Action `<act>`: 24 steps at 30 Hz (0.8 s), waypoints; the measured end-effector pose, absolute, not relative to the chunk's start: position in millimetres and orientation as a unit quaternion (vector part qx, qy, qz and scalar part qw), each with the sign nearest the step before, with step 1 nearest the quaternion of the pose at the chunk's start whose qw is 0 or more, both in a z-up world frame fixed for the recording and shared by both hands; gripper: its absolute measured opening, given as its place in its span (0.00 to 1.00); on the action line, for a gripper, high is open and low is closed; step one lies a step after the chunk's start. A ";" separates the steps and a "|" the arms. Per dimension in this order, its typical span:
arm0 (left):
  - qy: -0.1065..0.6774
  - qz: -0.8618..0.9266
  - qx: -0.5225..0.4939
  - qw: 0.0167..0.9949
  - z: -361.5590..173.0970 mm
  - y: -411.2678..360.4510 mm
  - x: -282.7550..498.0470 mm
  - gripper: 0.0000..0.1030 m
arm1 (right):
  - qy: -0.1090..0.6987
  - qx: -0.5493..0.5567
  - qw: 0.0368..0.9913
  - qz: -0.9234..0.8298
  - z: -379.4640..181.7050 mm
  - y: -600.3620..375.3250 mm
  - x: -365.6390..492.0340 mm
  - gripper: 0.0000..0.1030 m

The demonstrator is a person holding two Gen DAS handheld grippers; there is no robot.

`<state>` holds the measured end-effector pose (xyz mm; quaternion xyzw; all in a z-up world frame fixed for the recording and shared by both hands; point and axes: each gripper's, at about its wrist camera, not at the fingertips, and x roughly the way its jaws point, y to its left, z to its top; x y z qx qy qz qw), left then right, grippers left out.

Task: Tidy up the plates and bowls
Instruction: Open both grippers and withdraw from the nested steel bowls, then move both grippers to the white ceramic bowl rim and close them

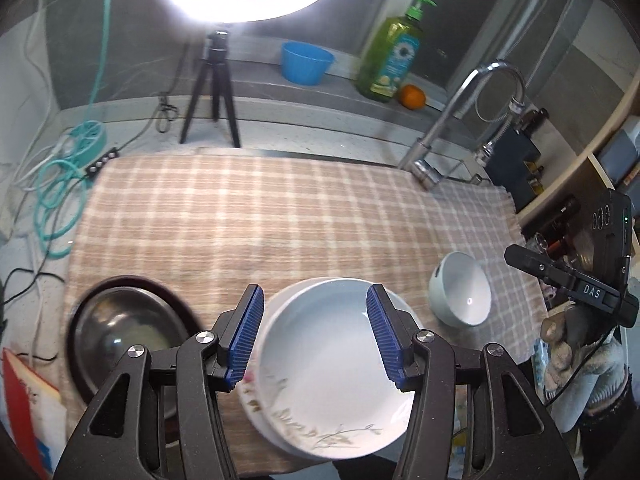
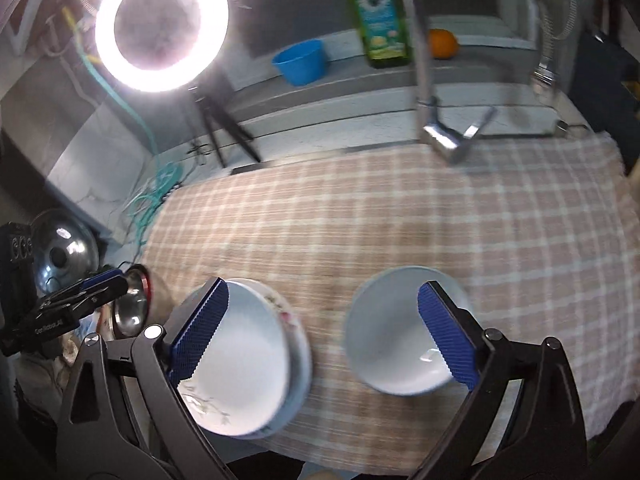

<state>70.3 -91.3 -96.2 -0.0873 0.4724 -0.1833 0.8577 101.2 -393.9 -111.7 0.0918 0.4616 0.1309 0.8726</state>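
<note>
A stack of white plates (image 1: 332, 364) with a floral rim lies on the checked cloth (image 1: 260, 216) near the front edge. My left gripper (image 1: 315, 300) is open above it, holding nothing. A white bowl (image 1: 460, 288) sits to the right of the stack. A steel bowl (image 1: 124, 328) on a dark plate is to the left. In the right wrist view my right gripper (image 2: 323, 292) is open over the cloth (image 2: 400, 216), between the plate stack (image 2: 244, 360) and the white bowl (image 2: 394, 340). The steel bowl (image 2: 130, 308) and left gripper (image 2: 96, 284) show at the left.
A ring light on a tripod (image 1: 212, 92), a blue tub (image 1: 306, 62), a green soap bottle (image 1: 390, 56) and an orange (image 1: 412, 96) stand at the back ledge. A faucet (image 1: 452, 120) rises at the back right. Cables (image 1: 60, 184) lie at the left. A pot lid (image 2: 64, 252) is at far left.
</note>
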 end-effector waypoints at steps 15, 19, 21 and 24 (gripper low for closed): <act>0.506 -0.261 -0.072 0.819 -127.5 -202.5 84.5 0.51 | 0.475 0.140 0.867 0.063 -135.1 -498.5 88.4 0.95; 0.512 -0.275 -0.067 0.811 -134.5 -221.8 84.3 0.51 | 0.473 0.130 0.869 0.060 -142.2 -504.6 86.2 0.86; 0.514 -0.279 -0.064 0.809 -137.3 -229.7 85.1 0.51 | 0.479 0.115 0.868 0.061 -147.2 -502.3 86.8 0.78; 0.517 -0.282 -0.063 0.805 -142.7 -239.6 87.3 0.50 | 0.485 0.100 0.866 0.068 -153.5 -497.4 87.4 0.73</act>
